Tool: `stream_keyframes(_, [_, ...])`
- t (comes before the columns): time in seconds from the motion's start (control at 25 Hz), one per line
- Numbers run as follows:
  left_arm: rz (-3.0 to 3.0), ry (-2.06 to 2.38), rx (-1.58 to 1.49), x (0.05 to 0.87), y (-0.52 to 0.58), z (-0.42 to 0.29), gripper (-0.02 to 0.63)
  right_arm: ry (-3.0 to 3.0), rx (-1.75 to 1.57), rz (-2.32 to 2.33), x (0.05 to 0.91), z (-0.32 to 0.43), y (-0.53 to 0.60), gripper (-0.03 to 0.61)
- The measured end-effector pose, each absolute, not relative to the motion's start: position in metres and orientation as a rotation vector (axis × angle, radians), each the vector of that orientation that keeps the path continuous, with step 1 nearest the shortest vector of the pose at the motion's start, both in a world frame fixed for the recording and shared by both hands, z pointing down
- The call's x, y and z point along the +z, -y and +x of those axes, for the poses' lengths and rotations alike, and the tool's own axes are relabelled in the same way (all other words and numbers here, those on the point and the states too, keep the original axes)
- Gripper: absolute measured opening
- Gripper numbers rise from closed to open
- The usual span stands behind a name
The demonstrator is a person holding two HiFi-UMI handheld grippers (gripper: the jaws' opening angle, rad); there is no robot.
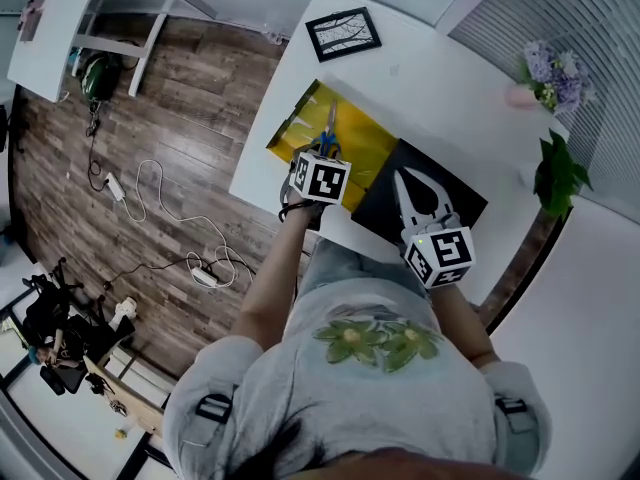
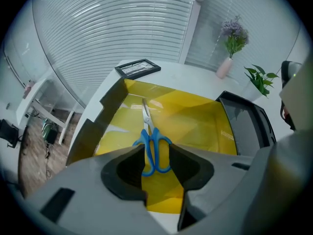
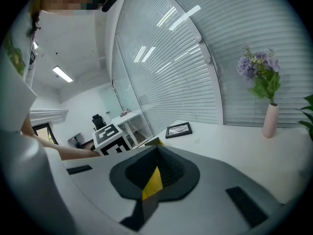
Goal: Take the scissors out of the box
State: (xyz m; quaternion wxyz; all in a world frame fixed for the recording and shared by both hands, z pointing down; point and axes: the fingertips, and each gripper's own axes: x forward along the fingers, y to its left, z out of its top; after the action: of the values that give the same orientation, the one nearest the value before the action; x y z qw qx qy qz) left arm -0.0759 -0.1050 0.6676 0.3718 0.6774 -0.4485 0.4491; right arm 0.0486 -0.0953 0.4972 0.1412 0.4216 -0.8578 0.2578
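Blue-handled scissors (image 1: 329,133) lie in the open yellow-lined box (image 1: 372,146) on the white table, blades pointing away from me. My left gripper (image 1: 325,154) hovers just over the handles. In the left gripper view its jaws stand open, and the scissors (image 2: 152,146) show in the gap of the left gripper (image 2: 156,155); no grip on them is visible. My right gripper (image 1: 412,183) hangs over the black lid (image 1: 468,204), shut and empty. In the right gripper view the right gripper (image 3: 156,151) shows a sliver of the yellow box behind its tips.
A black picture frame (image 1: 343,33) lies at the table's far end. A pink vase of purple flowers (image 1: 545,78) and a green plant (image 1: 560,173) stand at the right edge. The table's left edge drops to a wooden floor with cables (image 1: 160,218).
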Motion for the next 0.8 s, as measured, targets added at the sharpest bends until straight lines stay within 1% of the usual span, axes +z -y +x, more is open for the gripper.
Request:
stream_keyframes(0.6, [1.697, 1.14, 1.279, 0.683, 0.109, -0.076, 0.14, 2.478, 0.758, 1.209, 0.507, 0.055, 0.101, 0.008])
stream_keyframes(0.8, [1.663, 1.117, 1.27, 0.685, 0.109, -0.077, 0.141, 2.479, 0.744, 1.228, 0.505, 0.059, 0.102, 0.006])
